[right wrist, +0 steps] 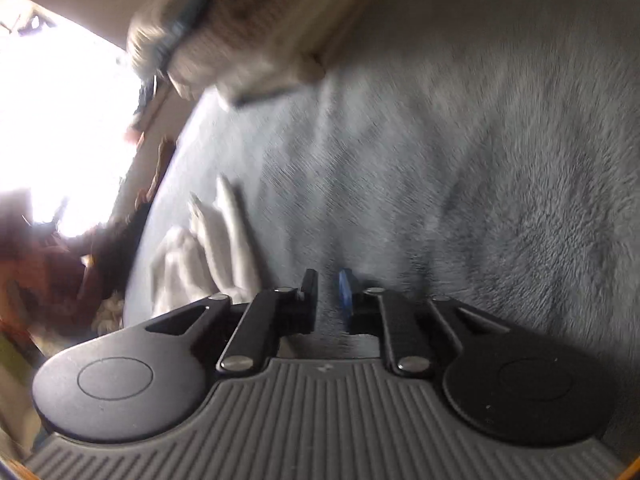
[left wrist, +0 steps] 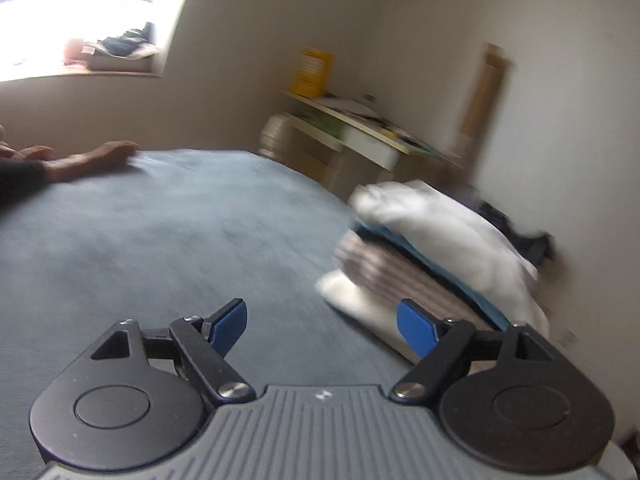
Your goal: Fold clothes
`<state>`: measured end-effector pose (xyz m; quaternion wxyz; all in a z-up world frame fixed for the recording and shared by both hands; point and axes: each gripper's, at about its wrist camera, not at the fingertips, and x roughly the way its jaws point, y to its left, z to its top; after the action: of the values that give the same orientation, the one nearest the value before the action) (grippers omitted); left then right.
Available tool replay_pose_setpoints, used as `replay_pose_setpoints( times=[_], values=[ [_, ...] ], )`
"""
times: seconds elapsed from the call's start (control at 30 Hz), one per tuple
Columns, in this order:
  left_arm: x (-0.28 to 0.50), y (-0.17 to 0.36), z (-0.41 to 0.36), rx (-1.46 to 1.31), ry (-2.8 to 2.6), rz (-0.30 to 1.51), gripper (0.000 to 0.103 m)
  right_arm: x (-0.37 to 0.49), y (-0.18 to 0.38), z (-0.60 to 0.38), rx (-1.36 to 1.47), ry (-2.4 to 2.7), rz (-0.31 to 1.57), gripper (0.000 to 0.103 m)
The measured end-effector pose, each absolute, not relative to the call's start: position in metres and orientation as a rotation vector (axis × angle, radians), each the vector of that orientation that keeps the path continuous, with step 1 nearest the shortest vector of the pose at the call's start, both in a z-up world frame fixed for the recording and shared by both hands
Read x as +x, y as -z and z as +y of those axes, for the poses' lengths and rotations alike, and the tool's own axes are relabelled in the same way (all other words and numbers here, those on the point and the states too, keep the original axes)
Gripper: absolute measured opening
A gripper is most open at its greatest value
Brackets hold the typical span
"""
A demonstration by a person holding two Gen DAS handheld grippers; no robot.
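Observation:
A stack of folded clothes [left wrist: 424, 256], white, blue and brown striped, lies on the grey-blue blanket [left wrist: 168, 240] at the right of the left wrist view. My left gripper [left wrist: 320, 326] is open and empty above the blanket, just left of the stack. In the right wrist view the same stack [right wrist: 248, 36] is at the top, blurred. A crumpled white garment [right wrist: 208, 256] lies at the blanket's [right wrist: 460, 160] left edge. My right gripper [right wrist: 327, 294] is nearly shut with a narrow gap, holding nothing, low over the blanket beside that garment.
A person's bare arm and hand [left wrist: 92, 158] rest on the blanket's far left edge. A small desk [left wrist: 360, 132] with papers and a yellow box [left wrist: 312, 72] stands by the wall. A bright window [left wrist: 80, 16] is at upper left.

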<state>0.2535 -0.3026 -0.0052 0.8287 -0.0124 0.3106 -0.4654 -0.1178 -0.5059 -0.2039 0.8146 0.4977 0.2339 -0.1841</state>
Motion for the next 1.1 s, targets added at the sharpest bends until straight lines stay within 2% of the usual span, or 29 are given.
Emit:
replay_pose_setpoints(
  times=[0.1,0.23,0.4,0.47,0.53,0.63,0.9,1.0,1.1],
  values=[
    [0.243,0.025,-0.303,-0.002,1.112,0.669,0.083,-0.114,0.182,-0.492,1.082,0.424,0.407,0.025],
    [0.215,0.046,-0.308,0.048,1.305,0.738,0.083,-0.118,0.173,-0.468,1.065,0.44,0.421,0.052],
    [0.166,0.087,-0.328,0.202,1.466,0.814,0.082,-0.11,0.182,-0.461,1.046,0.461,0.5,0.052],
    [0.147,0.099,-0.335,0.288,1.515,0.82,0.08,-0.112,0.189,-0.455,1.064,0.457,0.519,0.046],
    [0.129,0.107,-0.34,0.377,1.567,0.814,0.08,-0.107,0.191,-0.45,1.025,0.448,0.524,0.023],
    [0.105,0.115,-0.338,0.494,1.613,0.784,0.08,-0.103,0.184,-0.44,0.934,0.444,0.524,0.009],
    [0.065,0.133,-0.338,0.704,1.675,0.716,0.079,-0.091,0.162,-0.406,0.627,0.39,0.509,0.005],
    [0.05,0.135,-0.341,0.772,1.719,0.622,0.079,-0.107,0.176,-0.43,0.88,0.401,0.461,0.003],
    [0.038,0.139,-0.347,0.824,1.778,0.511,0.08,-0.137,0.213,-0.461,1.315,0.387,0.357,0.002]
  ],
)
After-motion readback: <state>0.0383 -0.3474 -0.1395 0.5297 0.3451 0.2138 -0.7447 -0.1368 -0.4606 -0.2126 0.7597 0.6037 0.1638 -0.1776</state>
